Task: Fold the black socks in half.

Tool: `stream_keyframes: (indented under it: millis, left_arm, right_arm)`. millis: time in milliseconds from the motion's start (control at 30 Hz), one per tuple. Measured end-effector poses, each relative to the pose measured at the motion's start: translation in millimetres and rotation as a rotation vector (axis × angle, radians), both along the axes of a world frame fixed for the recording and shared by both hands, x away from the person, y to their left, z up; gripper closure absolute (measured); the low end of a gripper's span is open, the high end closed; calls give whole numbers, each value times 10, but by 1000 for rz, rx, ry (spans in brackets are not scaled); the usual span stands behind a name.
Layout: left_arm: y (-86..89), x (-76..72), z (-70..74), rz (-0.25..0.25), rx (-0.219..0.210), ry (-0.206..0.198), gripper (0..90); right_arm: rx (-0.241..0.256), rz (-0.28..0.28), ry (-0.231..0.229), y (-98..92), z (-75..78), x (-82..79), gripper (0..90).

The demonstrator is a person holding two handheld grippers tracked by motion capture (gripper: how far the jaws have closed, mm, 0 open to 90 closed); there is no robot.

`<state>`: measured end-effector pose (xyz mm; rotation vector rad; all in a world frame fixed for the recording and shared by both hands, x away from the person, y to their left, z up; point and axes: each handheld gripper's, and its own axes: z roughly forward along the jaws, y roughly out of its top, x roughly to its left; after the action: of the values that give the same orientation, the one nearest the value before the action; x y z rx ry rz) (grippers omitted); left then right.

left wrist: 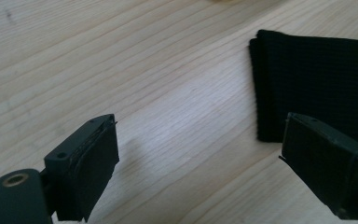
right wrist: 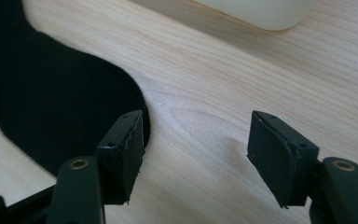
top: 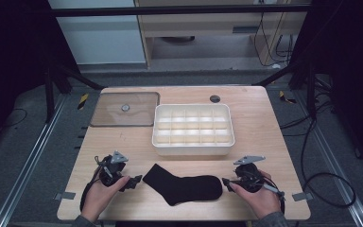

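Jaws of the left gripper (left wrist: 200, 163) gape wide with nothing between them, beside the cuff of the flat black knitted sock (top: 185, 184). The right gripper (right wrist: 196, 158), equally spread and empty, sits at its toe on the pale wooden table (top: 260, 123).

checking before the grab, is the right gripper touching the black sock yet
Cannot tell. In the right gripper view the right gripper stands open, one of its fingers overlapping the edge of the black sock; whether it rests on the fabric or hovers above is unclear.
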<state>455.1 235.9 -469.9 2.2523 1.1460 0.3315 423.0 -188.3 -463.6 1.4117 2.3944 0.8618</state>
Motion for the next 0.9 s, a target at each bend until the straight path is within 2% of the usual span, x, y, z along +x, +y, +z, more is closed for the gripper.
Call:
stream_keyframes:
  millis: [100,133,233,267,300,333,400,433,567,600,633,733,900]
  left_arm:
    - [-118,61,93,-37,48,45,102]
    - [-118,61,93,-37,48,45,102]
    - [-246,90,169,-84,92,95,103]
    - [-290,94,200,-99,104,107,103]
    - [-368,99,266,-116,112,114,106]
    - [-368,99,266,-116,112,114,108]
    - [-426,90,327,-131,115,118,109]
    - [-453,93,370,-143,121,130,112]
    - [-497,131,365,-144,139,155,123]
    - [-540,165,331,-153,166,167,127]
    - [-560,182,308,-155,175,172,137]
    - [-596,225,242,-156,187,189,154]
    - [-600,240,191,-151,184,205,184]
  right_arm:
    - [-15,14,39,22,136,29,355]
    - [-15,14,39,22,136,29,355]
    - [-37,30,65,67,295,54,386]
    - [-37,30,65,67,295,54,386]
    - [-24,40,80,91,369,65,415]
    - [-24,40,80,91,369,65,415]
    - [-35,57,94,121,420,80,434]
    - [-59,78,114,151,438,103,448]
    - [-87,99,153,233,405,170,461]
    - [-89,104,162,258,385,187,461]
    - [-87,106,173,285,368,204,463]
    - [-94,119,189,367,306,241,474]
    - [-107,136,228,474,189,285,521]
